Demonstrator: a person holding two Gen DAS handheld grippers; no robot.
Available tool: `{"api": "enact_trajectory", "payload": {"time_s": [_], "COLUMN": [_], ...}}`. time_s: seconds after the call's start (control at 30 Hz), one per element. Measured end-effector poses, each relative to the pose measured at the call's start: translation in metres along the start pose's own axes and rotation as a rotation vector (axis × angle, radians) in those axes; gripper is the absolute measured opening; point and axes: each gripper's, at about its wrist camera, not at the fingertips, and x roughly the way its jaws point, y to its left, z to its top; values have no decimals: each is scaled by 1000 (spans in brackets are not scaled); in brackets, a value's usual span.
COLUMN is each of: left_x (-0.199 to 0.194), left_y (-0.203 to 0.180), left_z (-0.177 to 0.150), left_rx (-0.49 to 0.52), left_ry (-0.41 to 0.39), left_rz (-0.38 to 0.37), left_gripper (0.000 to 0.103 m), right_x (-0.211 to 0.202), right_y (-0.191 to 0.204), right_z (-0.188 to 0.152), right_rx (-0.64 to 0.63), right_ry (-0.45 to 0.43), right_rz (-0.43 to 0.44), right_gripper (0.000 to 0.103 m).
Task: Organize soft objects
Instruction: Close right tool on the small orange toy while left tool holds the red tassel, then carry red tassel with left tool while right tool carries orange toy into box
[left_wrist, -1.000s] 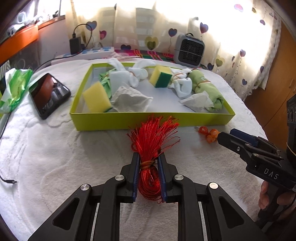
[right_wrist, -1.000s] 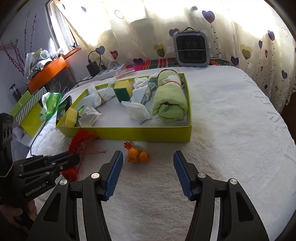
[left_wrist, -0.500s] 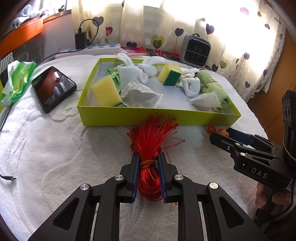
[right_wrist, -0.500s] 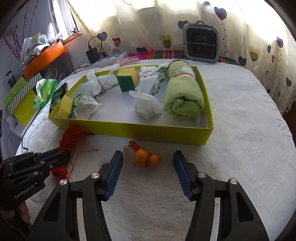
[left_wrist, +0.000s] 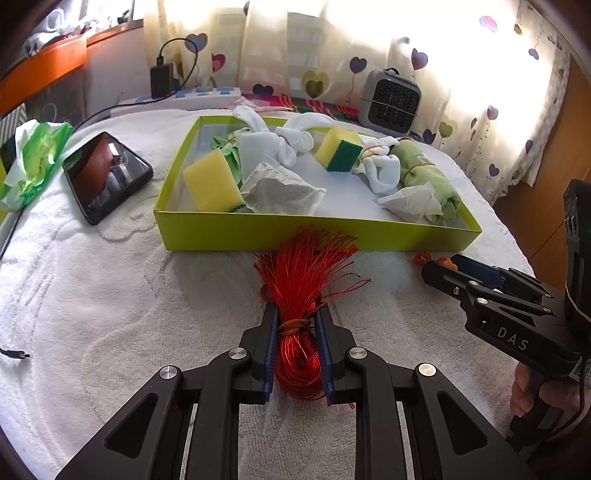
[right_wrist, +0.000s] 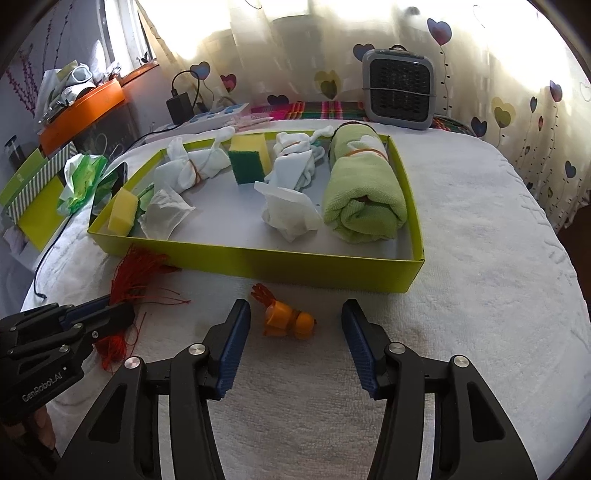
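Note:
My left gripper (left_wrist: 295, 314) is shut on a red tassel (left_wrist: 301, 280) at its banded neck; the fringe fans toward the yellow-green tray (left_wrist: 317, 234). The tassel (right_wrist: 135, 277) also shows in the right wrist view beside the left gripper (right_wrist: 122, 314). A small orange toy (right_wrist: 290, 321) lies on the white towel between the fingers of my right gripper (right_wrist: 291, 321), whose jaws are closing, the pads still apart from it. The tray (right_wrist: 258, 260) holds two sponges, knotted white socks, crumpled tissues and a rolled green towel (right_wrist: 364, 195). In the left wrist view the right gripper (left_wrist: 448, 267) hides most of the orange toy (left_wrist: 421, 257).
A phone (left_wrist: 105, 175) and a green tissue pack (left_wrist: 29, 162) lie left of the tray. Behind it stand a grey heater (right_wrist: 400, 88), a power strip with a charger (right_wrist: 181, 103), and heart-print curtains. An orange shelf (right_wrist: 83, 110) sits at the far left. A hand (left_wrist: 535, 391) holds the right gripper.
My right gripper has moved forward so the orange toy now lies between its fingers, and the jaws have narrowed. The left gripper keeps its hold on the tassel without moving.

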Motion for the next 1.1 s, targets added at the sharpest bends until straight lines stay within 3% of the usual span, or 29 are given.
{"api": "enact_trajectory", "payload": {"time_s": [0.33, 1.1], "left_x": [0, 0], "left_y": [0, -2], "left_z": [-1, -2], "left_rx": [0, 3], "left_ry": [-1, -3], "left_rz": [0, 4], "left_gripper": [19, 19], "right_x": [-3, -9], "right_y": [-3, -3], "right_z": [-2, -7], "right_rx": [9, 19], "right_ry": [-7, -17], "right_rz": [-1, 28], "right_gripper": [28, 27]}}
